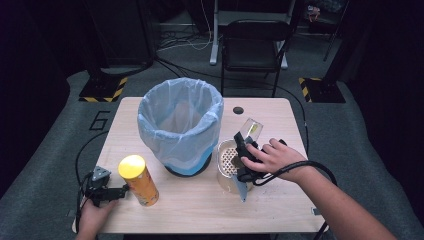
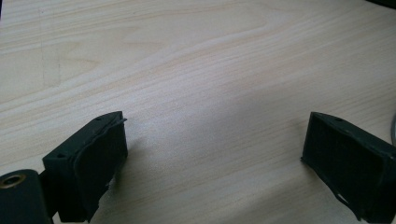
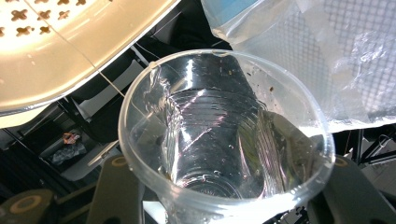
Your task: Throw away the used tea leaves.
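1. High view: the right gripper (image 1: 246, 145) sits right of the middle of the desk (image 1: 200, 205), and its fingers clamp a clear plastic cup (image 1: 249, 129). The cup is see-through, with a yellowish tint low inside, and it tilts up and away just above a cream perforated bowl (image 1: 227, 161). A bin (image 1: 181, 125) lined with a pale blue bag stands to the left of the cup, very near it. The left gripper (image 1: 118, 192) lies at the near left corner of the desk, just beside a yellow-lidded orange canister (image 1: 138, 180); I cannot tell whether they touch.

2. Left gripper view: the two black fingers (image 2: 93, 163) stand wide apart over bare pale wood, with nothing between them.

3. Right gripper view: the cup (image 3: 224, 135) is seen mouth-on. Its rim is round, its walls are ribbed and glossy, small dark specks cling inside, and a second cup seems nested in it. The fingers grip it low on both sides. The cream bowl (image 3: 70, 42), with cross-shaped holes, is at upper left, and the bin's bag (image 3: 327, 60) and mesh at upper right.
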`<state>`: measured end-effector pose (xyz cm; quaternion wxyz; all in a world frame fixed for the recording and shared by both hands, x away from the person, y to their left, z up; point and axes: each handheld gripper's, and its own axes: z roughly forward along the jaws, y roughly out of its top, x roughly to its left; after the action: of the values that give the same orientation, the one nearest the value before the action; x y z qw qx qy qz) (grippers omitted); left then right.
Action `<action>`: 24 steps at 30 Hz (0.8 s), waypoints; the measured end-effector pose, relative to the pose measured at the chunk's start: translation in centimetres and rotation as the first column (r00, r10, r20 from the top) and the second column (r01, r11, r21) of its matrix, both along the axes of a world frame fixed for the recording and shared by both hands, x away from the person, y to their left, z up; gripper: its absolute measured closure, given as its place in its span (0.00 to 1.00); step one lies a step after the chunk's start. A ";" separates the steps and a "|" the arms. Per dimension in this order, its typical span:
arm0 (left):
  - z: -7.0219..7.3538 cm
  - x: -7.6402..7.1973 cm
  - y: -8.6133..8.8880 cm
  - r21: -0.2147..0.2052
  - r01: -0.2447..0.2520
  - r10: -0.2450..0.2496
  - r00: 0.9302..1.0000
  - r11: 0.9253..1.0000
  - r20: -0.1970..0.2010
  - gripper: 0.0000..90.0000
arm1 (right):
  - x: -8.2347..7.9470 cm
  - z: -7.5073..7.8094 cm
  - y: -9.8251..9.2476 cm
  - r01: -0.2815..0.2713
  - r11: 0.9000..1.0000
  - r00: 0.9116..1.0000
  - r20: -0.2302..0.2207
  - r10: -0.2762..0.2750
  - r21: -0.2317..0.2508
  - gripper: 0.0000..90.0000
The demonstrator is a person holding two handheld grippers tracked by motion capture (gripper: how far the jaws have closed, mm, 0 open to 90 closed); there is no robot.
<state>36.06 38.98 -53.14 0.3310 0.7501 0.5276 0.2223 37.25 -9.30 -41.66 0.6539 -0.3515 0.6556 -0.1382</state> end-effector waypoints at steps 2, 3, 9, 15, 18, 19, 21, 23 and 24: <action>0.0 0.0 0.0 0.000 0.000 0.000 1.000 1.000 0.001 0.07 | 0.0 0.0 0.0 0.000 1.000 1.000 -0.001 0.000 0.000 0.52; 0.0 0.0 0.0 -0.001 -0.003 0.003 1.000 1.000 0.006 0.07 | 0.0 0.0 0.0 0.000 1.000 1.000 -0.003 0.000 0.003 0.52; 0.0 0.0 0.0 0.000 -0.001 0.001 1.000 1.000 0.001 0.07 | 0.0 0.3 0.1 -0.003 1.000 1.000 -0.019 0.003 0.008 0.52; 0.0 0.0 0.0 0.001 0.000 0.000 1.000 1.000 0.001 0.07 | 0.1 2.0 0.3 -0.016 1.000 0.997 -0.070 0.017 0.017 0.52; 0.0 0.0 0.0 0.000 0.000 0.000 1.000 1.000 0.001 0.07 | 0.1 2.4 0.1 -0.019 0.999 0.996 -0.084 0.023 0.048 0.52; 0.0 0.0 0.0 0.000 0.000 0.000 1.000 1.000 0.001 0.07 | 0.0 2.7 0.0 0.002 1.000 0.997 -0.082 0.000 0.025 0.52; 0.0 0.0 0.0 0.001 0.000 0.000 1.000 1.000 0.001 0.07 | 0.1 2.9 0.0 -0.005 0.999 0.996 -0.084 0.009 0.043 0.52; 0.0 0.0 0.0 -0.001 -0.001 0.001 1.000 1.000 0.001 0.07 | 0.2 3.0 0.0 -0.004 0.999 0.996 -0.089 0.009 0.054 0.52; 0.0 0.0 0.0 0.000 0.000 0.000 1.000 1.000 0.001 0.07 | 0.2 3.1 0.0 -0.006 0.998 0.996 -0.089 0.011 0.064 0.52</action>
<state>36.06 38.97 -53.15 0.3314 0.7499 0.5276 0.2226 37.46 -9.27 -38.58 0.6354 -0.3392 0.6866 -0.0988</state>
